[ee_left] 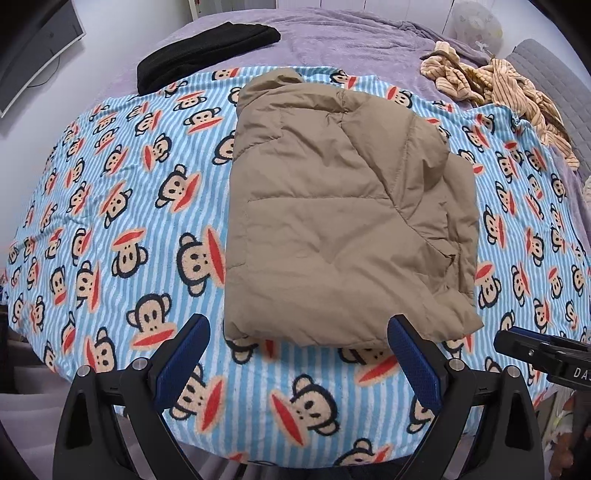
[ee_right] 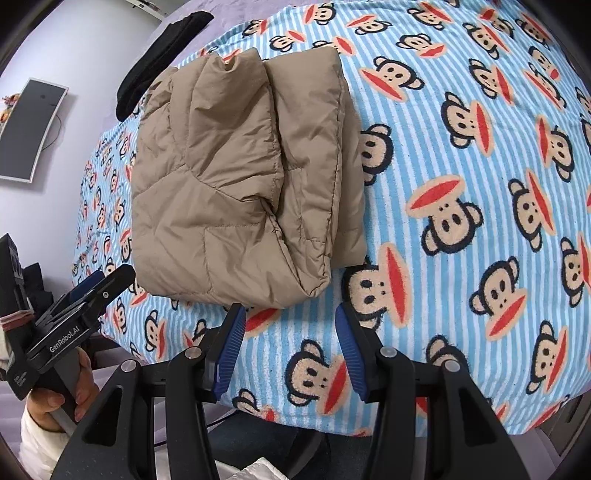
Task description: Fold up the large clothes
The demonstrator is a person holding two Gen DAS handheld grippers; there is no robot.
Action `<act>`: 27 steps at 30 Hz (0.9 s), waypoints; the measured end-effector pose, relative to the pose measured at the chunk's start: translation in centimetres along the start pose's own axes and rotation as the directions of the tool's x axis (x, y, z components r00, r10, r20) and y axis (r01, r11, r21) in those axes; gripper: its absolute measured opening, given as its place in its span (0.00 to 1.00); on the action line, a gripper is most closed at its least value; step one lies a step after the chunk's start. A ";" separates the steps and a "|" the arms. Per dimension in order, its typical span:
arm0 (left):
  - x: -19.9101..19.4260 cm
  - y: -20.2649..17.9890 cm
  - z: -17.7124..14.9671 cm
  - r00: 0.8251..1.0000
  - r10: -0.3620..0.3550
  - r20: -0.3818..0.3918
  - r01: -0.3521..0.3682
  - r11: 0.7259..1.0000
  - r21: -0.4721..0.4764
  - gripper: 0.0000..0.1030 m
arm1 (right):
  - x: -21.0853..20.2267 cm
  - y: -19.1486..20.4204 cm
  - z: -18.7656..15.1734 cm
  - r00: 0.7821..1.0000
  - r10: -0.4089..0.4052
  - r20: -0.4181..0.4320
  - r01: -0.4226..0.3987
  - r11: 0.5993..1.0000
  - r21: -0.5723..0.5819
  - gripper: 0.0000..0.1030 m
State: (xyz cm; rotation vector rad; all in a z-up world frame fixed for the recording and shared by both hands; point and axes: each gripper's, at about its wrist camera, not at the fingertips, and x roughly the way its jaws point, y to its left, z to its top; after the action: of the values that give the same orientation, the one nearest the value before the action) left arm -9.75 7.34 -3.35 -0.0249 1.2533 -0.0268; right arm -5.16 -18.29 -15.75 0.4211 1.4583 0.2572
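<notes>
Purple bedspread (ee_left: 351,33) covers the bed; over it lies a blue-and-white striped blanket (ee_left: 122,206) with a monkey-face print, filling most of both views. Tan puffer jacket (ee_left: 332,206) sits folded into a compact block mid-blanket, slightly right of centre in the left wrist view, layered edges stacked on its right side. In the right wrist view the same jacket (ee_right: 229,177) sits left of centre, its near corner just beyond the fingertips. Black garment (ee_left: 207,51) lies far left on the bedspread, partly overlapping the blanket's far edge. Crumpled beige striped garment (ee_left: 495,88) lies far right, well apart from the jacket. Curved monitor (ee_left: 33,48) on the left wall. Left gripper (ee_left: 299,343) hovers near the jacket's near edge, jaws spread wide, nothing between the blue pads, not touching fabric. Right gripper (ee_right: 290,328) same: released, empty, over the blanket just near of the jacket. Left hand (ee_right: 62,391) visible on the left gripper's handle.
</notes>
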 end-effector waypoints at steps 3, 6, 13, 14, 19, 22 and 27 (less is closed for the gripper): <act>-1.6 -0.2 -0.4 1.000 -0.004 0.020 0.004 1.000 -0.006 0.95 | -0.8 0.0 -0.6 1.000 0.017 0.013 -0.017 1.000 -0.013 0.55; -3.1 -0.5 -0.5 0.999 -0.003 0.041 0.003 1.000 0.001 0.95 | -1.7 0.3 -1.3 1.000 0.016 0.022 -0.015 1.000 -0.024 0.55; -5.9 0.3 0.5 0.995 -0.003 0.101 0.000 1.000 0.030 0.95 | -3.8 1.7 -1.6 0.997 -0.010 0.076 0.013 0.999 -0.044 0.59; -6.1 0.6 0.8 0.994 -0.002 0.109 -0.002 0.999 0.038 0.95 | -4.0 1.9 -1.5 0.996 -0.016 0.085 0.020 0.999 -0.045 0.62; -6.8 3.0 2.0 0.992 0.013 0.127 -0.018 0.999 0.040 0.95 | -4.4 3.6 -0.8 0.989 -0.028 0.143 0.034 0.999 -0.041 0.63; -6.9 4.5 2.9 0.991 0.012 0.135 -0.015 1.000 0.024 0.95 | -4.6 5.0 -0.4 0.984 -0.042 0.171 0.048 0.998 -0.029 0.65; -6.9 5.6 4.0 0.989 0.028 0.144 -0.032 0.999 0.026 1.00 | -5.7 7.8 0.0 0.970 -0.067 0.234 0.080 0.996 -0.048 0.77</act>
State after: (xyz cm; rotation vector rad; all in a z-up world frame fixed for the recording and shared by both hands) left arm -8.03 13.15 4.24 0.0165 1.1085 -0.0167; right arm -5.08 -13.64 -7.26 0.3376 1.2309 0.1831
